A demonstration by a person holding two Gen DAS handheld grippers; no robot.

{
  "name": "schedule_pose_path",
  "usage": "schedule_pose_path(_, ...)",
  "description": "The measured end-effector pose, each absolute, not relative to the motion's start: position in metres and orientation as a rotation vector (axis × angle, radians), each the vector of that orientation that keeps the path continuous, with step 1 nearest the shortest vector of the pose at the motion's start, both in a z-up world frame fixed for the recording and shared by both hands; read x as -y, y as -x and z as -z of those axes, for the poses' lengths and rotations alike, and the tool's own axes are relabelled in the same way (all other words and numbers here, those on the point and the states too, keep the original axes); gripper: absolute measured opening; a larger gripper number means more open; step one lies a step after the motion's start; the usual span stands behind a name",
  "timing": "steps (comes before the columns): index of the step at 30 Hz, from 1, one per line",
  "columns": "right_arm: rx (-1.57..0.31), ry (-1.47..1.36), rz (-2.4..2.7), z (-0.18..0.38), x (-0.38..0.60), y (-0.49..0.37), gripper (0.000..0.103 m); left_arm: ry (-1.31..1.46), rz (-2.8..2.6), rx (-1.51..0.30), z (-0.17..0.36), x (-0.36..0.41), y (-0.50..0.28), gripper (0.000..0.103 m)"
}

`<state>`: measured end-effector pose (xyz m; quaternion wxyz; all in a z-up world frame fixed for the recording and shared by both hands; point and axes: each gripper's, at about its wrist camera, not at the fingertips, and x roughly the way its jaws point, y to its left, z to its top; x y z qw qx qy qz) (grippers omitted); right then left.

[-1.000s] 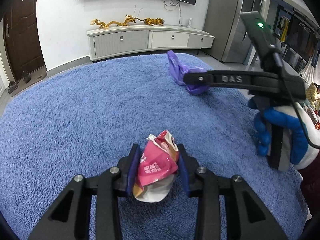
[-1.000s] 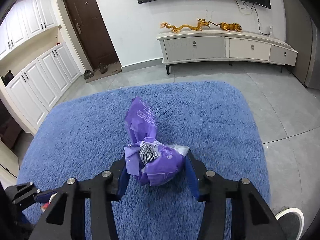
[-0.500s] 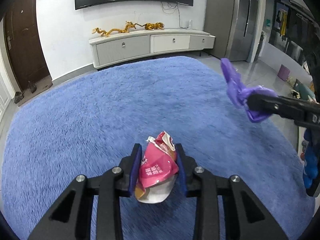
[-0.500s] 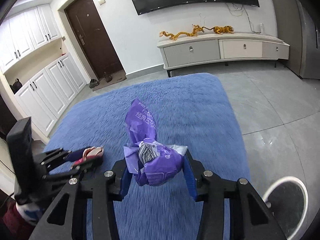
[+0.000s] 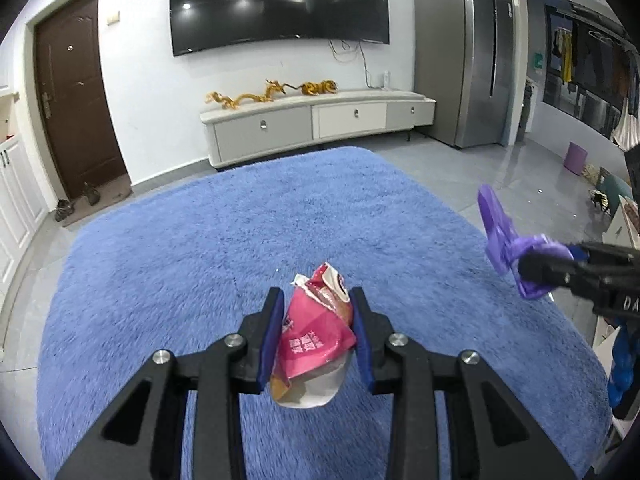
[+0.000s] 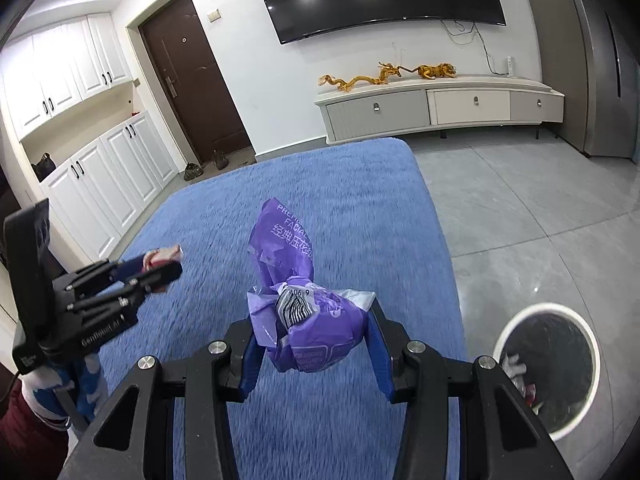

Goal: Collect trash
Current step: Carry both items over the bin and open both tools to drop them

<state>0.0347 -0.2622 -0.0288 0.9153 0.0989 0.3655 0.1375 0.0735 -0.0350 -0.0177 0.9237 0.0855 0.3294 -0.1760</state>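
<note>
My left gripper (image 5: 316, 344) is shut on a crumpled pink snack wrapper (image 5: 316, 336) and holds it above the blue rug (image 5: 200, 248). My right gripper (image 6: 312, 344) is shut on a crumpled purple tissue wrapper (image 6: 308, 320), also held above the rug (image 6: 344, 184). A white-rimmed trash bin (image 6: 550, 364) with a dark liner and some trash inside stands on the grey floor at the lower right of the right wrist view. The right gripper with the purple wrapper (image 5: 508, 240) shows at the right edge of the left wrist view. The left gripper (image 6: 160, 264) shows at the left of the right wrist view.
A white TV cabinet (image 5: 316, 124) with gold dragon figures stands against the far wall under a wall TV (image 5: 280, 4). A steel fridge (image 5: 464, 60) is at the right, a brown door (image 5: 76, 112) at the left. White cupboards (image 6: 100, 184) line the left wall. Grey tile floor (image 6: 520, 208) lies right of the rug.
Both grippers have risen and swung right with their wrappers still held. The trash bin has come fully into the right wrist view at the lower right.
</note>
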Motion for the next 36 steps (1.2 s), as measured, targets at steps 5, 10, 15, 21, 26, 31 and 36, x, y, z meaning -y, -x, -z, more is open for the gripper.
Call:
schedule_pose_path(5,-0.731,-0.197,-0.274,0.021,0.264,-0.012,0.043,-0.184,0.327,-0.641,0.012,0.033,-0.051,0.031)
schedule_pose_path(10,-0.698,-0.180,-0.269,0.012,0.265,0.008,0.043,-0.200,0.300,-0.606,0.003,0.036,-0.035,0.031)
schedule_pose_path(15,-0.672,-0.163,-0.258,0.008,0.268,0.018,0.043,-0.212,0.278,-0.571,-0.006,0.042,-0.023,0.031)
schedule_pose_path(21,-0.651,-0.177,-0.221,0.008,0.286,0.023,0.043,-0.229,0.276,-0.561,-0.010,0.055,-0.023,0.031)
schedule_pose_path(26,-0.649,-0.223,-0.175,0.014,0.311,0.024,0.043,-0.257,0.295,-0.568,-0.007,0.075,-0.029,0.031)
schedule_pose_path(31,-0.655,-0.273,-0.124,0.026,0.338,0.028,0.043,-0.292,0.329,-0.580,-0.003,0.102,-0.034,0.031)
schedule_pose_path(36,-0.664,-0.319,-0.066,0.038,0.368,0.032,0.043,-0.332,0.372,-0.589,0.000,0.136,-0.039,0.031)
